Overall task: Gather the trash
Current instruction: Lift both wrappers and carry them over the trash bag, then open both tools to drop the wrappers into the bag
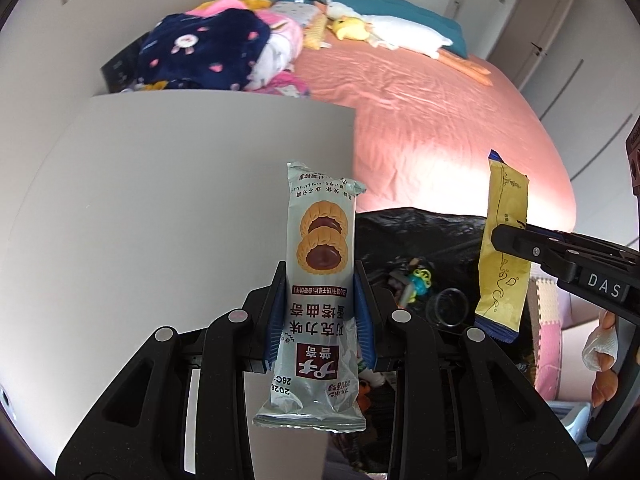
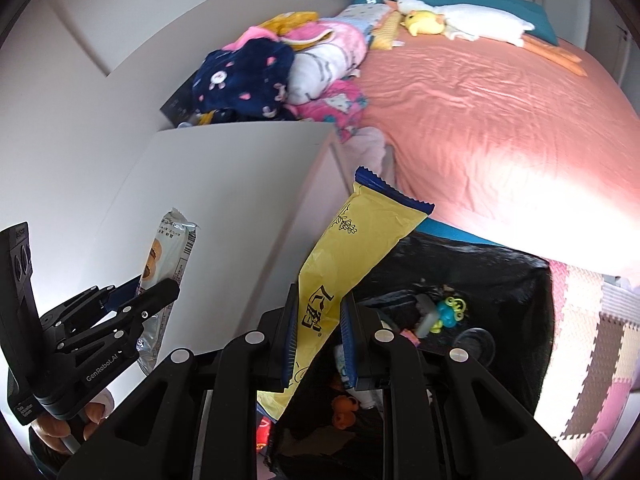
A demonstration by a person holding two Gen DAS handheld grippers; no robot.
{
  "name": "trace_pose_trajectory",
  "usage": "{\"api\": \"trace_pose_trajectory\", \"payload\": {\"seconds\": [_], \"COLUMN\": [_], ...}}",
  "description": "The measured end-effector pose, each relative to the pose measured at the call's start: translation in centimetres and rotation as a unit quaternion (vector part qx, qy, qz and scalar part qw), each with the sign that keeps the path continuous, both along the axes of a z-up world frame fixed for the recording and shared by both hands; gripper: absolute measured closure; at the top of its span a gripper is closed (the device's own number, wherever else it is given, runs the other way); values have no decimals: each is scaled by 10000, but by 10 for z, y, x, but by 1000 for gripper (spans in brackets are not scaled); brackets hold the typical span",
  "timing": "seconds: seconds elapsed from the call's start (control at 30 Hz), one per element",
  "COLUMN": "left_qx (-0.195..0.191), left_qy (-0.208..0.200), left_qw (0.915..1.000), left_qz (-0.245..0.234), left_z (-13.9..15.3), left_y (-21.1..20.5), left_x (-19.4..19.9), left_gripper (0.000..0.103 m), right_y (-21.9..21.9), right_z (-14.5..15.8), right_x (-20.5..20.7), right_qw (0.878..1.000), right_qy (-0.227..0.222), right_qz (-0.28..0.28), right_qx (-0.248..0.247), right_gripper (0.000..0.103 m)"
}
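My left gripper [image 1: 320, 308] is shut on a pale green cookie wrapper [image 1: 320, 264] that stands upright between its blue pads, over the edge of the white cabinet top [image 1: 180, 184]. My right gripper [image 2: 318, 324] is shut on a yellow wrapper [image 2: 352, 248] with blue ends, which leans up and to the right. Each view shows the other gripper too: the right gripper [image 1: 504, 240] with the yellow wrapper [image 1: 504, 248], the left gripper [image 2: 160, 290] with the cookie wrapper [image 2: 168, 248]. A bin lined with a black bag [image 2: 480, 264] stands open just beyond and below both grippers.
Inside the black bag [image 1: 420, 232] lie a small blue toy [image 2: 450, 312], a clear cup [image 1: 446, 306] and other bits. A bed with a salmon sheet [image 2: 500, 112] fills the right side, piled clothes [image 2: 256, 76] at its head. Foam floor mats [image 2: 592, 340] lie at the right.
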State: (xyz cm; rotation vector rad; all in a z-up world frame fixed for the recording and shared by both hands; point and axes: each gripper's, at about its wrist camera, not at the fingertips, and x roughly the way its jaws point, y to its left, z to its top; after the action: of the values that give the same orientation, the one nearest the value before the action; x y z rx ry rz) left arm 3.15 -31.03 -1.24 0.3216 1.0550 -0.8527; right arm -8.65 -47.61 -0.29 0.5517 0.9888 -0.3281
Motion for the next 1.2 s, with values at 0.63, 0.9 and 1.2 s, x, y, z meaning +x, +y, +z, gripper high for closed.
{"api": "trace_pose_trajectory", "payload": {"seconds": [0.63, 0.9, 1.2], "left_qx": [58, 128, 385], "left_qy": [-47, -26, -332], "left_qw": [9957, 9910, 9837], "left_qz": [-920, -1333, -1722], "left_z": [5, 3, -8], "left_y": [-68, -91, -102], "left_x": [-49, -70, -92], "left_gripper": [72, 72, 6], "right_y": [-52, -69, -69], "right_z": [3, 1, -6], "right_x": [-75, -103, -120], "right_qw": [9959, 9922, 9896], "right_qy": [-53, -13, 210], "right_qz": [-900, -1243, -1419], "right_qx": [3, 1, -58], "right_gripper": [83, 83, 32]}}
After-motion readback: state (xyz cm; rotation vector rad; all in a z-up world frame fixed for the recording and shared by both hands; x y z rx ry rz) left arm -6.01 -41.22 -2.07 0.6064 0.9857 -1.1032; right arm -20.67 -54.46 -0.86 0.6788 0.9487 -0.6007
